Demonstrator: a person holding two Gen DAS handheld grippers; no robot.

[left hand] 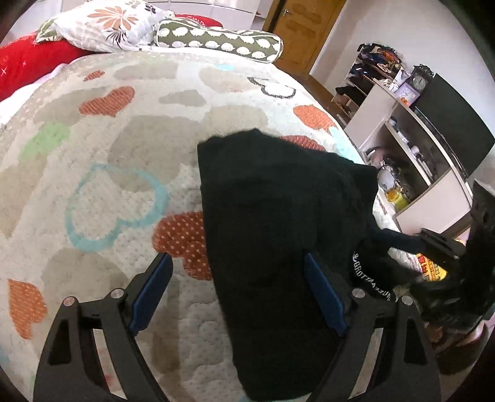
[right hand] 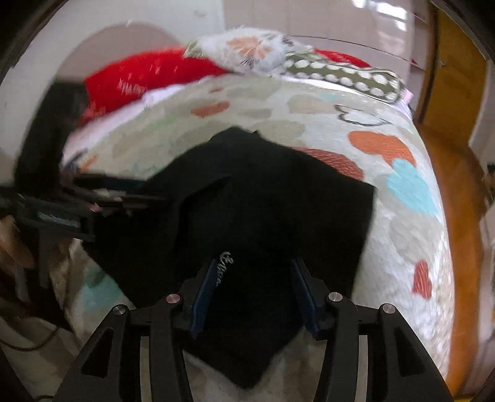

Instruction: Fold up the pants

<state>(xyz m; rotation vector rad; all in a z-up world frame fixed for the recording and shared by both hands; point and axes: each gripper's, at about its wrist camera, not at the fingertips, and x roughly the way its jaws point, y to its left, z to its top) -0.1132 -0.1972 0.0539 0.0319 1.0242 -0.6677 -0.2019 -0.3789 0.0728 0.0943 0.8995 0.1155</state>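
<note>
Pants [left hand: 278, 222], black and bunched, lie on the bed [left hand: 102, 148] at the middle of both frames. The left view shows white lettering on a band at lower right, and the right hand-held gripper [left hand: 433, 244] at the right edge, seemingly touching a strip of the cloth; whether it is clamped there cannot be told. The blurred right view shows the pants as a wider, angular heap with a point hanging toward the bottom, and the left hand-held gripper [right hand: 102, 198] at middle left by the cloth's edge. Each gripper's own view shows its blue fingers apart with cloth between them. The bedcover carries orange, blue and grey hearts; pillows [left hand: 117, 24] sit at the top. Shelves [left hand: 411, 145], a clock [left hand: 419, 82] and a wooden door [left hand: 303, 27] fill the left view's upper right.
</note>
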